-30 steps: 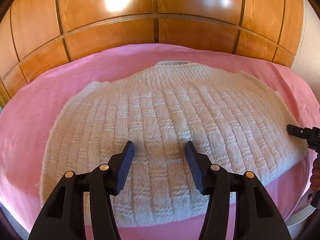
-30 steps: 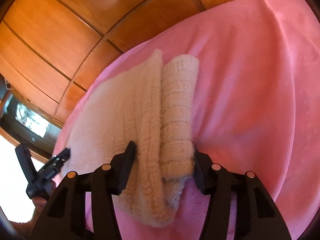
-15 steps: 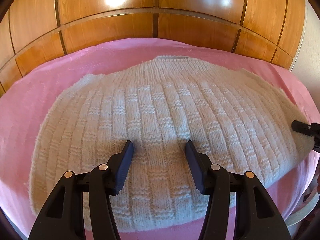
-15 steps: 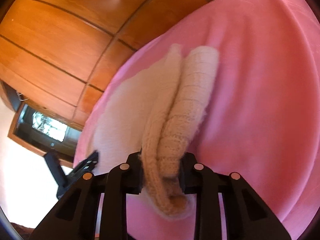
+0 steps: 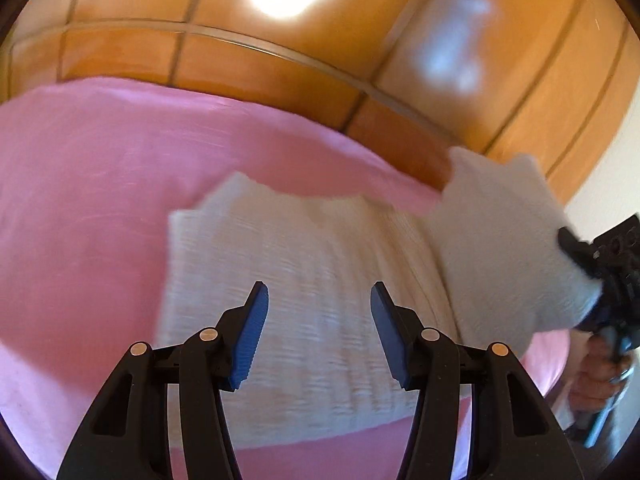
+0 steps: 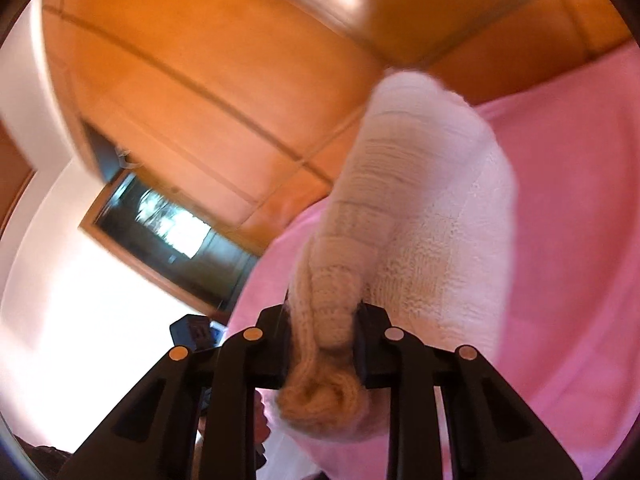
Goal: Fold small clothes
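The jaws of the right gripper have just been closing and now pinch a bunched sleeve end of the cream knitted sweater, the wool squeezed thick between the two pads. From that pinch the sleeve and the side of the sweater rise off the pink bedspread, lifted clear on the side nearest the right gripper, while the rest of the sweater lies flat on the bedspread. The left gripper hangs over the flat middle of the sweater with its jaws about half open and nothing between them; the blue pads show no contact with the wool. Beyond the sweater stand orange wooden wardrobe panels.

By the look of it the first fold is only beginning: one side is raised and likely to be carried across the body of the sweater. The other sleeve, the opposite side and the crosswise fold all appear untouched, so most of the task is left.
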`<state>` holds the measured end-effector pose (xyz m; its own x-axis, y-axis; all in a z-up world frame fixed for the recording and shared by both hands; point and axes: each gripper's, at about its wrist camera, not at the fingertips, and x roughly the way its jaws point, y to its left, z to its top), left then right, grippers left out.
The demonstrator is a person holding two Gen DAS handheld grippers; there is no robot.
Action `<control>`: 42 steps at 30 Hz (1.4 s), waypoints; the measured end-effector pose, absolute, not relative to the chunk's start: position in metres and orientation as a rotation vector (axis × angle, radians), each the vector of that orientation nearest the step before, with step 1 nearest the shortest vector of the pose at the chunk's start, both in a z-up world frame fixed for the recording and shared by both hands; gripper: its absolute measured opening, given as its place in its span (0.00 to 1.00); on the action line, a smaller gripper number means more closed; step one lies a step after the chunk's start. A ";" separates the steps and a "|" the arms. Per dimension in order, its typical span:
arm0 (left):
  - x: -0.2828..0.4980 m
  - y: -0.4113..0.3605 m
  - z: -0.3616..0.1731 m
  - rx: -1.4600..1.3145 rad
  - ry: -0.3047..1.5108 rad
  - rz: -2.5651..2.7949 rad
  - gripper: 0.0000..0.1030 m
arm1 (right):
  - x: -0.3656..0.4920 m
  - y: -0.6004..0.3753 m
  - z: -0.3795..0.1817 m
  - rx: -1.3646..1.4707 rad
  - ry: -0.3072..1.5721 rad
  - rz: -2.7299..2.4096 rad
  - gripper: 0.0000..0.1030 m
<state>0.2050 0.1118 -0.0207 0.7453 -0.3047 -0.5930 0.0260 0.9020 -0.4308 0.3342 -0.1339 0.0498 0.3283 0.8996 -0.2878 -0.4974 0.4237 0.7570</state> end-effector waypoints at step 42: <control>0.232 0.162 -0.013 -0.498 0.734 -0.222 0.16 | 0.273 -0.061 -0.012 0.159 0.742 0.807 0.60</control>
<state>0.2319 0.1624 -0.0130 0.7261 -0.3627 -0.5841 0.0221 0.8614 -0.5075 0.2726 -0.0610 -0.0116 0.4580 0.7049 -0.5417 -0.5987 0.6950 0.3983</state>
